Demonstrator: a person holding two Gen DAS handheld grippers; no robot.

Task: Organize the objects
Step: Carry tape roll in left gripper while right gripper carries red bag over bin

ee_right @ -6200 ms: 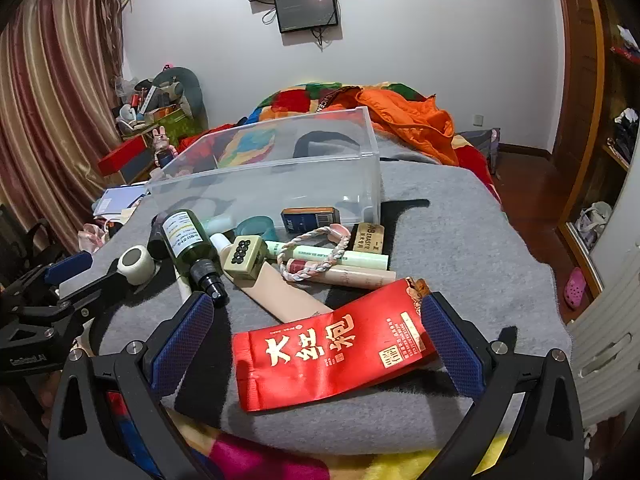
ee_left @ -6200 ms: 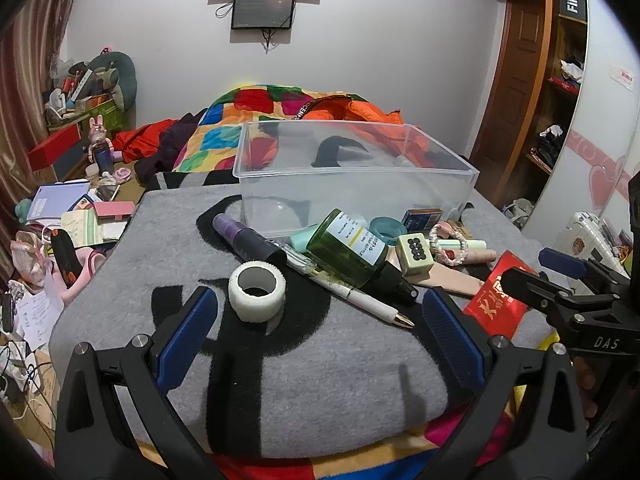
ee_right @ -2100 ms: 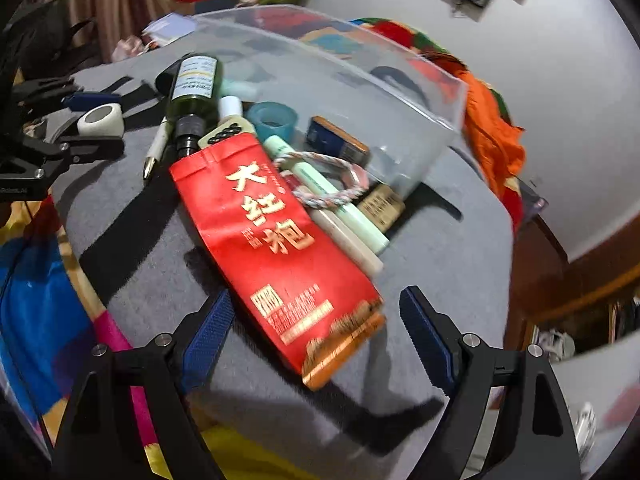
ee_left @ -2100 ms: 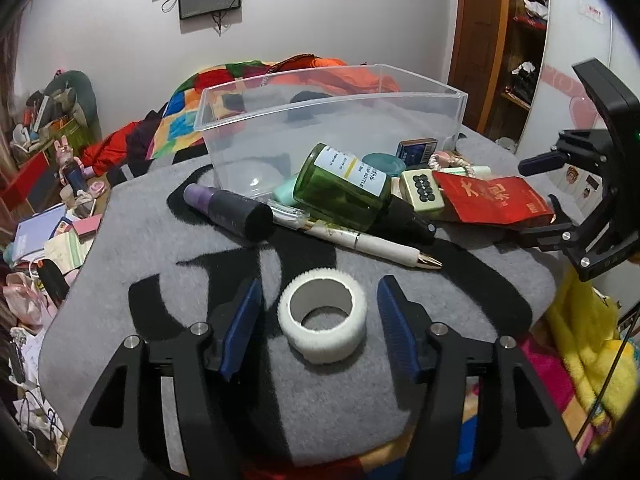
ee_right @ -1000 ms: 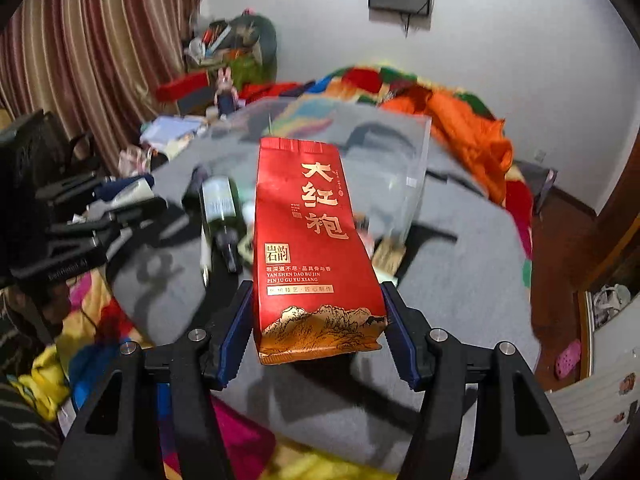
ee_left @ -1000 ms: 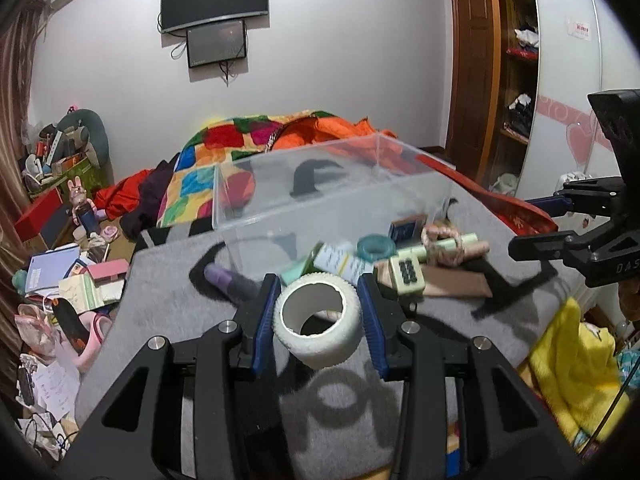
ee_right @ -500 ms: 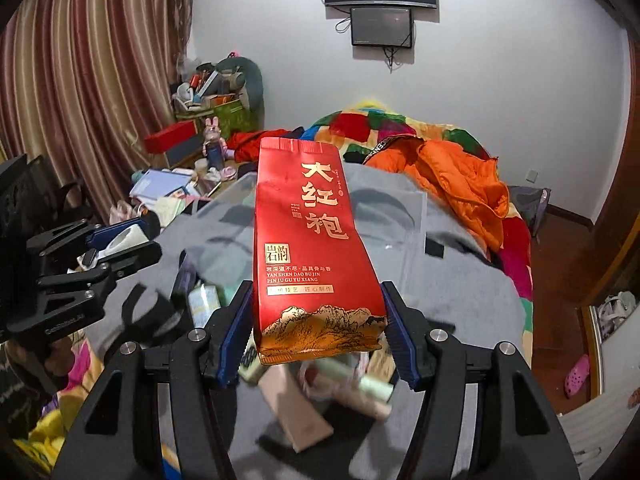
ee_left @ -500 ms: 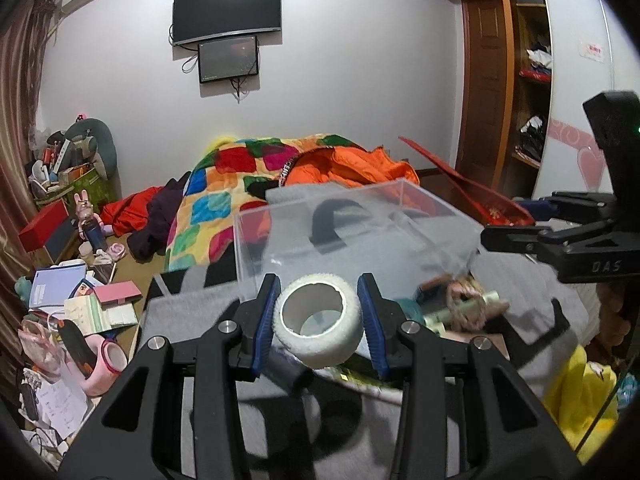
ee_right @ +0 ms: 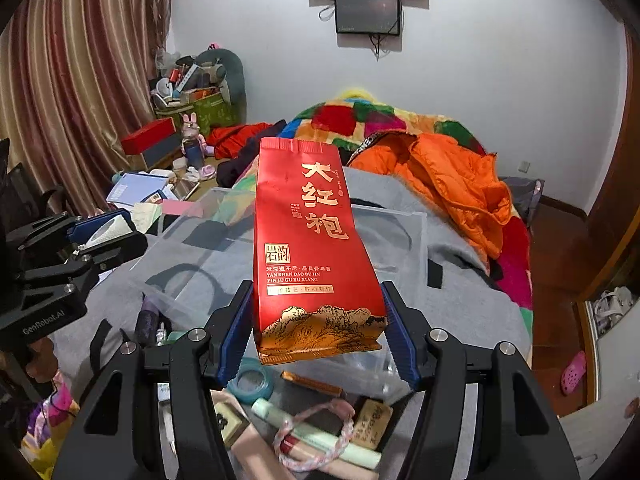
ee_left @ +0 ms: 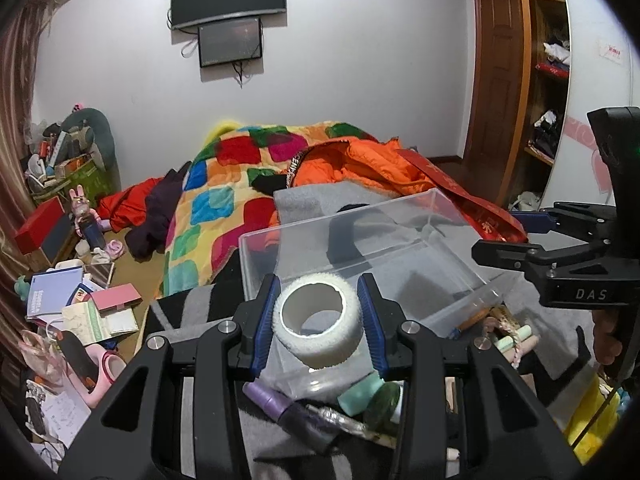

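Note:
My left gripper (ee_left: 318,326) is shut on a white tape roll (ee_left: 318,330) and holds it in the air over the near left edge of the clear plastic bin (ee_left: 400,280). My right gripper (ee_right: 318,336) is shut on a red tea packet (ee_right: 312,248), held upright above the bin's near edge (ee_right: 420,224). The left gripper with the roll shows at the left of the right wrist view (ee_right: 100,232). The right gripper and packet show at the right of the left wrist view (ee_left: 532,256).
Small items lie on the grey blanket in front of the bin: a purple tube (ee_left: 280,404), a teal tape roll (ee_right: 252,380), a pale green tube (ee_right: 320,436), a braided bracelet (ee_right: 316,436). A colourful quilt (ee_left: 224,200) and orange jacket (ee_right: 452,184) lie behind.
Both grippers have lifted their objects higher and moved forward over the bin. The items on the blanket now sit lower in both views.

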